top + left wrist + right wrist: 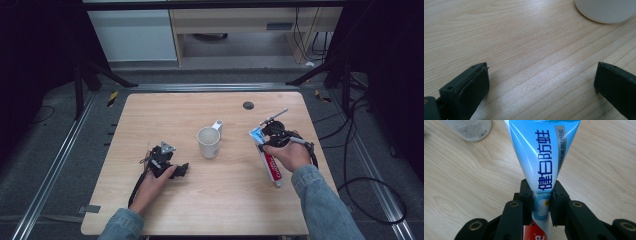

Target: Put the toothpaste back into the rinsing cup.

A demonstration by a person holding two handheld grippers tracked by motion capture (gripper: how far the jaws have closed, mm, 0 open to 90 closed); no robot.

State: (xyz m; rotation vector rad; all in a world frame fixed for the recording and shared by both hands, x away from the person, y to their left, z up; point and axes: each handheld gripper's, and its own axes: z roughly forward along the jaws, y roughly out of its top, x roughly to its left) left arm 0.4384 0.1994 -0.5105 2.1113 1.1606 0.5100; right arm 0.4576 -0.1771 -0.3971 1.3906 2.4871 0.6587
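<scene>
— Where is the toothpaste tube (267, 155) compared to the right gripper (274, 136)?

— It sits between the two jaws of that gripper. In the right gripper view the jaws press on the tube (544, 167) from both sides, near the place where the blue part meets the red part. The wide flat end points away from the camera and the red end goes down under the gripper (541, 206). So this gripper is closed and it holds the tube.

— And seen from above?

— In the high view the tube is at the right side of the wooden table (210, 200), under the person's right hand (290, 155). Its blue end points toward the far edge and its red end toward the person.

— What about the left gripper (182, 169)?

— It rests low over the table, near the left side. Its jaws stand wide apart with only bare wood (529, 50) between them. The white mug (209, 141) stands between the two grippers, and its rounded base (606, 11) appears ahead of the left jaws, apart from them.
</scene>
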